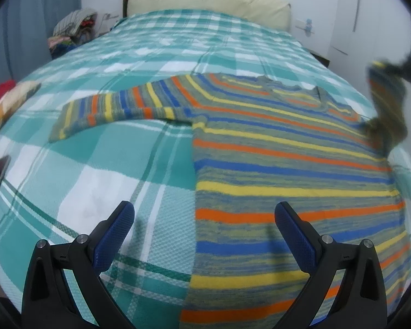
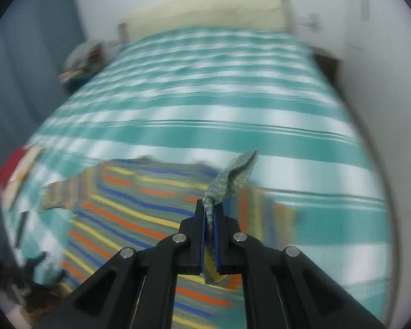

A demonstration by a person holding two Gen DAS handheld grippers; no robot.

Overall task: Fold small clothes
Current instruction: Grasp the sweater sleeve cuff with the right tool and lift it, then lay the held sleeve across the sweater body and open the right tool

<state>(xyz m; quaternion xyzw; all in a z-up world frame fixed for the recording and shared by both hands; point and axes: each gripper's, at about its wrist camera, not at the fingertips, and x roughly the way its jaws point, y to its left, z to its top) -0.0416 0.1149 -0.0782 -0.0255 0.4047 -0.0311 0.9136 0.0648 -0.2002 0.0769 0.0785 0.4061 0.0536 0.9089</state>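
The right tongs (image 2: pixel 211 219) are gripping the striped sweater (image 1: pixel 287 164)'s sleeve (image 2: pixel 233 172); carry it flat across the sweater's body while the left tongs (image 1: pixel 205 227) are waiting open.

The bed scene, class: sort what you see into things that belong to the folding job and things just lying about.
Part of the job:
- striped sweater, spread on the checked bedspread
- its sleeve cuff, clamped in the right gripper
- left gripper, open above the hem

Just lying about:
- pile of clothes beside the bed
- cream headboard
- red item at the left edge
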